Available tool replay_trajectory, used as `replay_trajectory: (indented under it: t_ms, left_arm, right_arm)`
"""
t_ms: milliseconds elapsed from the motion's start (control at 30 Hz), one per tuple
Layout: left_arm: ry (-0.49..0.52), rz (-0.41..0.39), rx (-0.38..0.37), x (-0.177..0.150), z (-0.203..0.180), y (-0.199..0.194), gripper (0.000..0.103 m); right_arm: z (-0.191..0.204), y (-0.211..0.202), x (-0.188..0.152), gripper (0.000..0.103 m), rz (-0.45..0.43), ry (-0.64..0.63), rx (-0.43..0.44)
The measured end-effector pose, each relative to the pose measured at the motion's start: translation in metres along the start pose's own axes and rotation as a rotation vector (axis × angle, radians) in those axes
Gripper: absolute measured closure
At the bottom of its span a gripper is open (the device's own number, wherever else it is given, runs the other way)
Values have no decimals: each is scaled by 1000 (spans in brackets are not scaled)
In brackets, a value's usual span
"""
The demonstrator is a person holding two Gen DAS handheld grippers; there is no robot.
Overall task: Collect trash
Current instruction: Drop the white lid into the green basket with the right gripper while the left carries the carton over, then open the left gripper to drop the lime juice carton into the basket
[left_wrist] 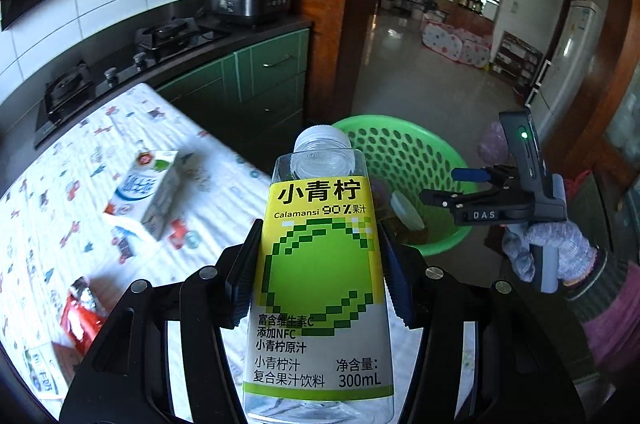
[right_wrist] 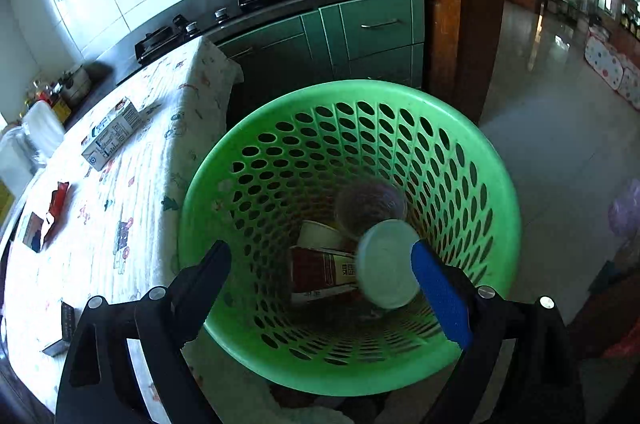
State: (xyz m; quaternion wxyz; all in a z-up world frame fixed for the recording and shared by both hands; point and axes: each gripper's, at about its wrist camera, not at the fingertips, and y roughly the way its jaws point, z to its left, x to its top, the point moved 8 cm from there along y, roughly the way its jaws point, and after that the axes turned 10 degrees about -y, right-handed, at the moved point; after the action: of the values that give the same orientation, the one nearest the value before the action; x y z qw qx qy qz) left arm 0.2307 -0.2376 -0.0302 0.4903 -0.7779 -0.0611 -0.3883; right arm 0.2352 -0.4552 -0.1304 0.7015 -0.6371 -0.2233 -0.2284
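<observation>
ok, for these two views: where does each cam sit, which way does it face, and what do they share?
Left wrist: on the left gripper, looking down along its fingers at the juice bottle clamped between them, over the table, towards the green basket; the right gripper and a gloved hand show.
Right wrist: on the right gripper, jaws open and empty, looking down into the green basket; only its own fingers show.
Shared: basket, table, milk carton, stove, rice cooker.
</observation>
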Motion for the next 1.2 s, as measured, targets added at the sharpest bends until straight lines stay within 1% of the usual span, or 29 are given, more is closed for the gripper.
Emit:
replay_trajectory:
  t_ms: [200,433,633,800,1000,1133,1200]
  left_arm:
    - [35,37,-21,9,-26,27,49]
    - [53,86,-33,13,-45,58,49]
    - [68,139,-9,13,-55,86,49]
    - [73,171,14,13,-62,108,48]
    - [54,201,21,10,-66,122,48]
    - [36,207,7,6,-63,124,47]
    - [34,209,20,2,-60,123,46]
  right_arm:
    - [-10,-16,-6,15,-30,-9,-12]
    - [-20,-41,-17,15,-61,5,-23]
    - [-21,-59,-31,15,-84,12,-23]
    - [-17,-61,-38,15,-87,15,-13]
    - [-17,-59,-45,15,-79,22,-8]
    - [-19,-61,-47,15,-78,31,-8]
    - [-19,-61,-48,15,-77,35,-7]
